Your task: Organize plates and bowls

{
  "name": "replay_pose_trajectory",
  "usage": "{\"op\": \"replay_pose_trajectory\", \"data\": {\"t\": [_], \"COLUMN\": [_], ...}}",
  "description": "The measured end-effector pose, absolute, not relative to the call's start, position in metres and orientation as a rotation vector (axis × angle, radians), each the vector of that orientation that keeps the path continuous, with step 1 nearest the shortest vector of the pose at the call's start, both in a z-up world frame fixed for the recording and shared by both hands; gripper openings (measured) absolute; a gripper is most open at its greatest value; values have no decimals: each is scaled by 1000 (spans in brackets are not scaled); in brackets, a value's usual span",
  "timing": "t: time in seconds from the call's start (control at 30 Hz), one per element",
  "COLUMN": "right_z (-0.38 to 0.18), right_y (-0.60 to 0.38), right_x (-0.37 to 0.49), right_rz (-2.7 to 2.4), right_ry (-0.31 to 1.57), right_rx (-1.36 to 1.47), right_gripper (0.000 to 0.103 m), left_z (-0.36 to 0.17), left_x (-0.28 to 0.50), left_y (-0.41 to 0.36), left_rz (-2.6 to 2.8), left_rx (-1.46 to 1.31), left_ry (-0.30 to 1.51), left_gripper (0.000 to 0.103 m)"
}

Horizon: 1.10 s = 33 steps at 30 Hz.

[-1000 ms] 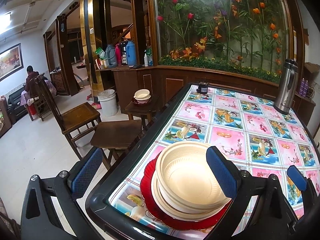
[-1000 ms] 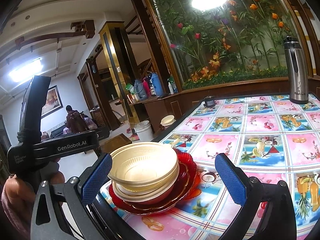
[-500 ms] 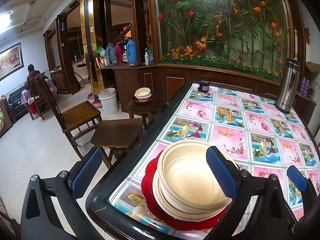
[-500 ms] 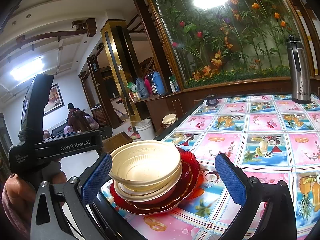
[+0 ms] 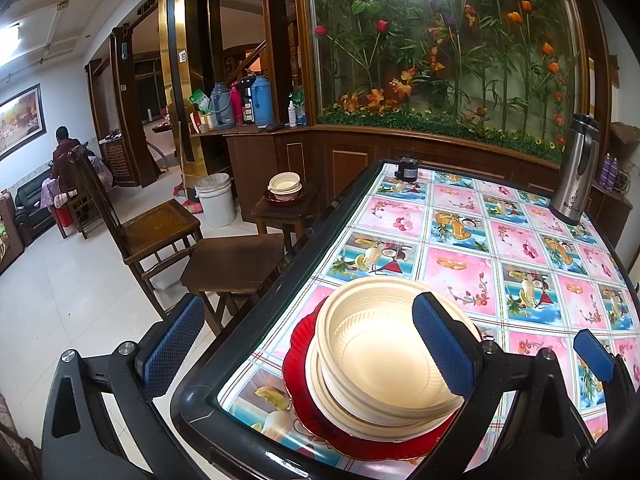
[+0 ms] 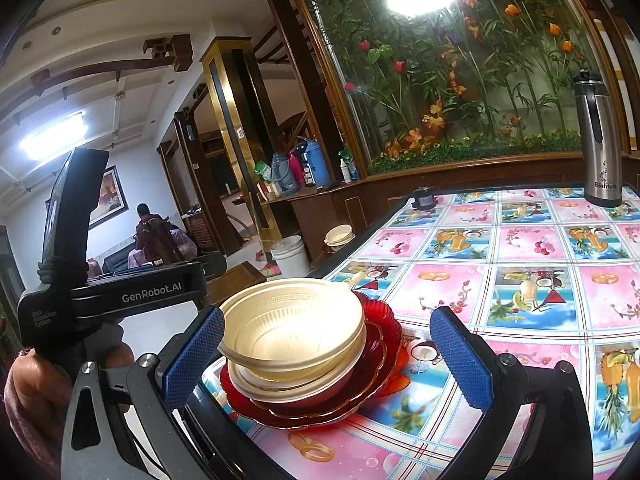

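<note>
table (image 5: 340, 216): red plate (image 5: 298, 364), thermos (image 5: 574, 176), jar (image 5: 407, 169)

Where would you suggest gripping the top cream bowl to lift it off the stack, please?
Probably by its rim: the top bowl sits upright, tilted slightly, its flared lip standing proud of the bowl beneath. Come from above on the right side with the right gripper, one finger inside and one outside the wall.

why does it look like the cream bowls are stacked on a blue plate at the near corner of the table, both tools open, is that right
Not quite: the plate under the cream bowls is red, not blue, as the right wrist view shows. The rest holds: the stack sits at the table corner, and the left tool and right tool are both open.
</note>
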State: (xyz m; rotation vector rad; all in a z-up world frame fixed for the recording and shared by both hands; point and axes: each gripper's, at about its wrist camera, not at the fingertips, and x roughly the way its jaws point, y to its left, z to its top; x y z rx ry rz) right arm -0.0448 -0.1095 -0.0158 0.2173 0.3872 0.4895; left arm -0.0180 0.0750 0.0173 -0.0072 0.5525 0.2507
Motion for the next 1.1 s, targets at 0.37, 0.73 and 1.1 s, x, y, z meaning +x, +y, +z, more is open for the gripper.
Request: {"op": "replay_pose_trajectory", "data": {"t": [0.37, 0.73, 1.1], "right_z": [-16, -16, -16], "right_y": [-108, -107, -107], "right_x": [-44, -40, -36], "right_rz": [492, 489, 488], "right_ry": [391, 395, 406], "right_rx": [214, 212, 219], "right_gripper": [103, 103, 103], "left_z": [17, 5, -1], "left_x": [-18, -18, -27], "left_y": [74, 80, 87], "left_rz": [252, 280, 286], "left_rx": [-7, 36, 63], "left_ry": [554, 603, 642], "left_gripper": [103, 103, 103]}}
